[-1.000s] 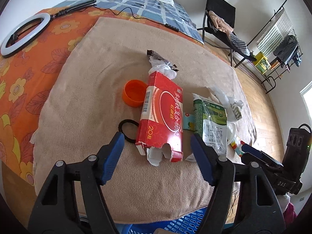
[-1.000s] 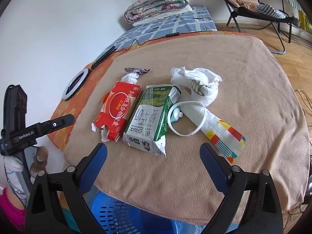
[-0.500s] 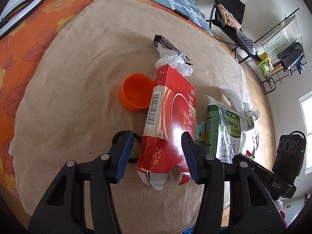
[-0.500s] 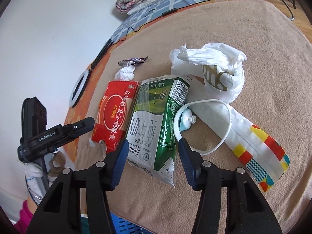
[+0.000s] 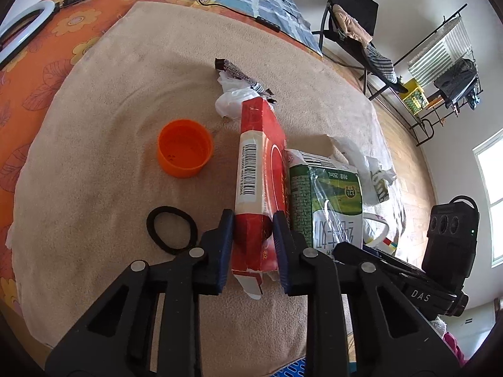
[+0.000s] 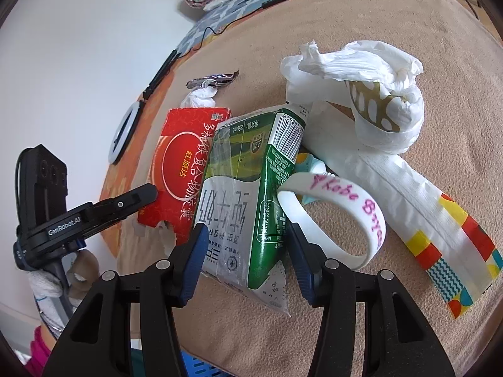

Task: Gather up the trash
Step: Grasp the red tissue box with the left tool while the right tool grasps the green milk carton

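Trash lies on a beige cloth-covered table (image 5: 103,103). My left gripper (image 5: 253,232) is shut on the near end of a torn red carton (image 5: 259,163), which is tipped on its edge; the carton also shows in the right wrist view (image 6: 185,163). My right gripper (image 6: 246,246) is shut on the near end of a crumpled green and white milk carton (image 6: 248,185), also seen beside the red carton in the left wrist view (image 5: 330,201). An orange cap (image 5: 185,147) and a black hair band (image 5: 171,229) lie left of the red carton.
A white wristband (image 6: 339,220), a colourful-ended white bag (image 6: 424,201) and a knotted white bag (image 6: 371,94) lie right of the milk carton. A dark wrapper (image 5: 242,75) and white tissue lie beyond. A blue basket (image 6: 201,367) shows below the table edge.
Both grippers moved forward and closed: the left onto the red carton, tipping it on edge, the right onto the milk carton.
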`<state>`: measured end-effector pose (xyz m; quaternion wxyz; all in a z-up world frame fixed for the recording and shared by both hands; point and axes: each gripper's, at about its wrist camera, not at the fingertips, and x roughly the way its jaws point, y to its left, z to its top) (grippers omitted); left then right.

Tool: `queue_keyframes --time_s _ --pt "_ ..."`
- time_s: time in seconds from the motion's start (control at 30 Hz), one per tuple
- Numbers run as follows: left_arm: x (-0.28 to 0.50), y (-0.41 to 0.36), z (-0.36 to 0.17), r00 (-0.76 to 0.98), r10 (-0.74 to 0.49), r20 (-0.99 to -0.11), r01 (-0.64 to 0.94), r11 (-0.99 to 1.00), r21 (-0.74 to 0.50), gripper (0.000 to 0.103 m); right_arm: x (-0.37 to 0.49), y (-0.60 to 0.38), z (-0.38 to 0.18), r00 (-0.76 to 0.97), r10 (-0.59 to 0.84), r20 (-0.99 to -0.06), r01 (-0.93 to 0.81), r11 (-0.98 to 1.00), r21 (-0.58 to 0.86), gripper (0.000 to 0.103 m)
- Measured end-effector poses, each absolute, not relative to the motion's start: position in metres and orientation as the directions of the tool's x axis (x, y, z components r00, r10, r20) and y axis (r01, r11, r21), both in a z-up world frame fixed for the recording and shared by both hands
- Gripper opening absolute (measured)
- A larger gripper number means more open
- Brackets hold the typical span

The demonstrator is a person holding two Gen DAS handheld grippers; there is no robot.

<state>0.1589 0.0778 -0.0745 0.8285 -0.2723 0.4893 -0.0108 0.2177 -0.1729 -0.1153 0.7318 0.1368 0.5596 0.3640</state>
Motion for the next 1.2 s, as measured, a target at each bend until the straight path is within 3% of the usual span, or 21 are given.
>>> queue_keyframes --time_s 0.07,0.4,0.57,0.9,1.2 --pt "0.159 0.077 -0.073 0.525 -0.300 -0.796 -0.237 0.847 -0.475 0.022 0.217 -0.174 -0.112 0.119 0.693 -0.711 -0.373 0.695 0.615 0.044" --pt "0.162 0.064 -0.070 0.533 -0.262 -0.805 -0.231 0.870 -0.436 0.020 0.209 -0.168 -0.100 0.130 0.713 -0.690 -0.409 0.672 0.617 0.043" --pt "0.160 0.059 -0.061 0.555 -0.241 -0.796 -0.217 0.882 -0.418 0.018 0.209 -0.173 -0.090 0.161 0.723 -0.672 -0.406 0.669 0.623 0.033" --pt "0.164 0.038 -0.055 0.559 -0.155 -0.815 -0.186 0.934 -0.305 0.017 0.203 -0.180 -0.070 0.275 0.637 -0.720 -0.456 0.746 0.486 0.033" --pt "0.181 0.023 -0.061 0.556 -0.126 -0.822 -0.183 0.946 -0.269 0.017 0.209 -0.179 -0.077 0.289 0.600 -0.746 -0.440 0.776 0.453 0.033"
